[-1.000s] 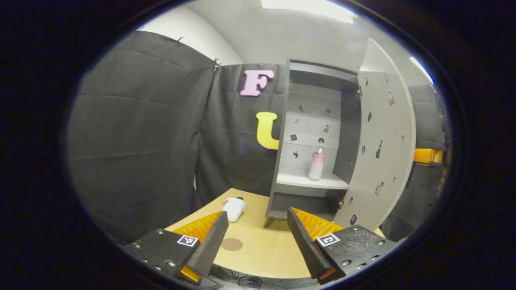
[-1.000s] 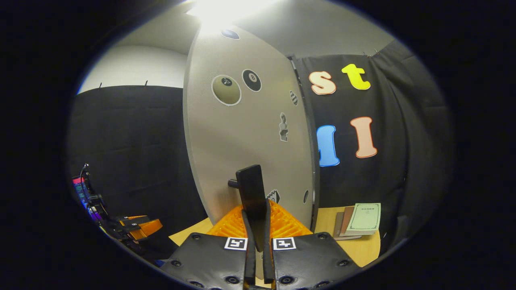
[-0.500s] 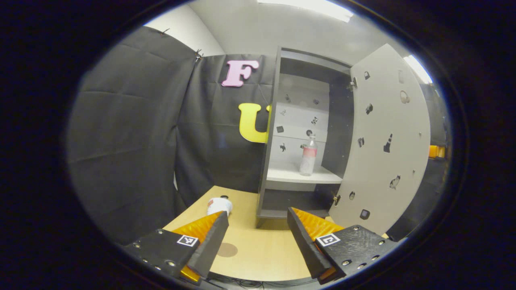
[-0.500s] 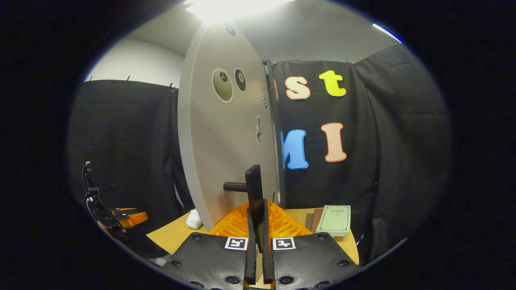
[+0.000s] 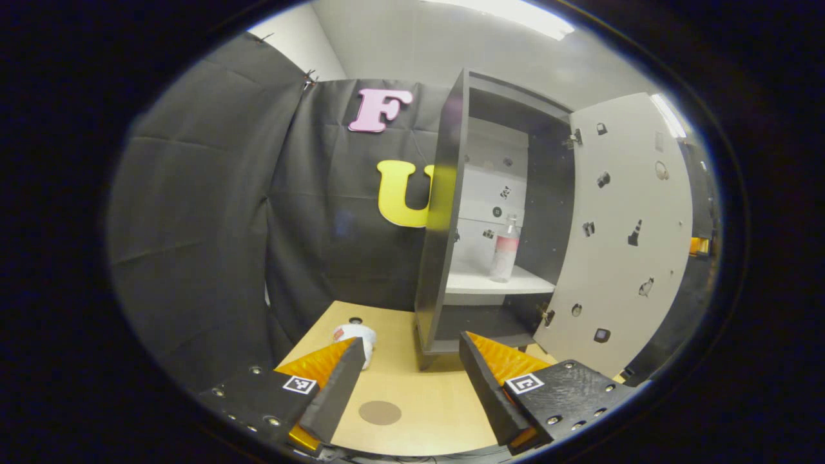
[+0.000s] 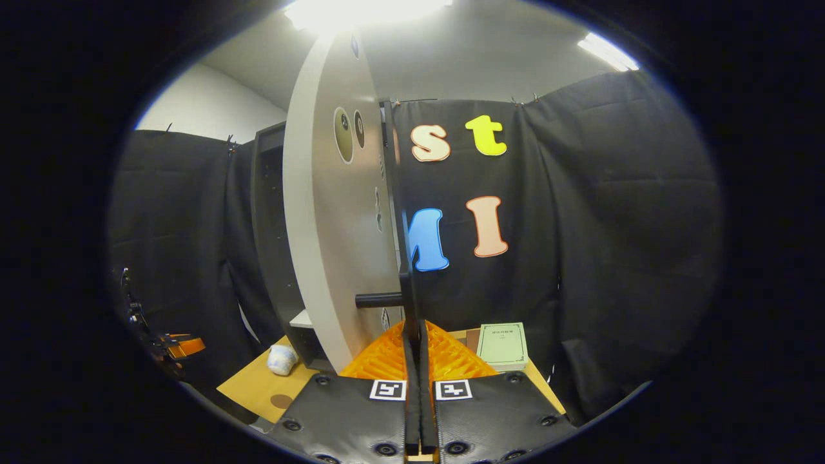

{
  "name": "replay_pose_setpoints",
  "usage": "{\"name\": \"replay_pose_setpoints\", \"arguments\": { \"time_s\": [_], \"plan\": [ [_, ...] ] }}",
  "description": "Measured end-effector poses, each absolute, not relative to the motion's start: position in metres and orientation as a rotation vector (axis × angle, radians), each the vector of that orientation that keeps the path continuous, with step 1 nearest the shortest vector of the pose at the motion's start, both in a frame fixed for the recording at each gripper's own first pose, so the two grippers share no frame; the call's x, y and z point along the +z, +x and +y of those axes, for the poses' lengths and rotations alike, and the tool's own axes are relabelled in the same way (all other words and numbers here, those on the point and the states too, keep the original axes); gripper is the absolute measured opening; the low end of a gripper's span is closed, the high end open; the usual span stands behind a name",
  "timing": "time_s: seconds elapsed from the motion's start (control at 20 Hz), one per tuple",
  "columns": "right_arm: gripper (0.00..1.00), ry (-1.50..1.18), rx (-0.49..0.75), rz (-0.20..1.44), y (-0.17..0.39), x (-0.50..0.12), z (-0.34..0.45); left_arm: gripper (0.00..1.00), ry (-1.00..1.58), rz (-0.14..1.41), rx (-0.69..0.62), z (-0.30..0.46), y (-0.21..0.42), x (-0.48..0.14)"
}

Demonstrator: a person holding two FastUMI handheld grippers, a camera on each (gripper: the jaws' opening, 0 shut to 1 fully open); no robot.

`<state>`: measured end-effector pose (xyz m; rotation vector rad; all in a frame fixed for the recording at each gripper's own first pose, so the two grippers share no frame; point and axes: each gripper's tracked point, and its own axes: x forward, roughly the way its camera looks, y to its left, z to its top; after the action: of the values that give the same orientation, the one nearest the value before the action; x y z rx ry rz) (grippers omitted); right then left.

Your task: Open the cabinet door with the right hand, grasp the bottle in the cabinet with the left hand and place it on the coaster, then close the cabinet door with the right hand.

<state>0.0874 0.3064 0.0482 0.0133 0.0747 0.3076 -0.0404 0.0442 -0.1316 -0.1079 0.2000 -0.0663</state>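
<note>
The grey cabinet (image 5: 445,212) stands on the wooden table with its door (image 5: 625,232) swung wide to the right. A clear bottle (image 5: 504,251) with a pink label stands upright on the white shelf inside. A round brown coaster (image 5: 379,412) lies flat on the table in front of my left gripper (image 5: 412,393), which is open and holds nothing, well short of the cabinet. In the right gripper view the door (image 6: 329,212) is nearly edge-on. My right gripper (image 6: 416,335) is shut on its black handle (image 6: 405,299). The coaster (image 6: 281,401) is at the lower left there.
A white container (image 5: 353,335) lies on its side on the table, left of the cabinet foot and behind the coaster. Several books, a green one (image 6: 503,345) on top, are stacked at the table's right end. Black cloth walls close the booth. The left gripper (image 6: 177,345) appears far left.
The door has swung further open with my right gripper shut on its handle. The left gripper view has shifted so the cabinet's left side wall now faces it; the left gripper stays open.
</note>
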Motion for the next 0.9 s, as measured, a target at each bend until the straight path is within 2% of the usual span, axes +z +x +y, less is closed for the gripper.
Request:
{"name": "replay_pose_setpoints", "arguments": {
  "time_s": [0.2, 0.25, 0.35, 0.5, 0.65, 0.75, 0.85, 0.9],
  "plan": [
    [0.08, 0.088, 0.184, 0.067, 0.057, 0.039, 0.281, 0.9, -0.087, 0.206, -0.131, 0.046, -0.038, -0.135],
    [0.0, 0.099, 0.141, 0.077, 0.05, 0.033, 0.271, 0.9, -0.092, 0.21, -0.15, 0.043, -0.04, -0.136],
    [0.02, 0.108, 0.056, 0.106, 0.034, 0.018, 0.248, 0.9, -0.095, 0.206, -0.182, 0.039, -0.039, -0.135],
    [0.0, 0.126, -0.036, 0.12, 0.018, 0.017, 0.222, 0.89, -0.095, 0.191, -0.222, 0.033, -0.035, -0.133],
    [0.06, 0.128, -0.101, 0.088, 0.015, 0.026, 0.2, 0.9, -0.096, 0.182, -0.273, 0.018, -0.028, -0.13],
    [0.0, 0.127, -0.124, 0.074, 0.022, 0.031, 0.19, 0.9, -0.084, 0.167, -0.3, 0.013, -0.025, -0.126],
    [0.18, 0.134, -0.121, 0.054, 0.037, 0.036, 0.184, 0.89, -0.052, 0.14, -0.323, 0.009, -0.018, -0.122],
    [0.14, 0.135, -0.112, 0.048, 0.048, 0.037, 0.182, 0.89, -0.031, 0.126, -0.331, 0.009, -0.013, -0.12]
  ]
}}
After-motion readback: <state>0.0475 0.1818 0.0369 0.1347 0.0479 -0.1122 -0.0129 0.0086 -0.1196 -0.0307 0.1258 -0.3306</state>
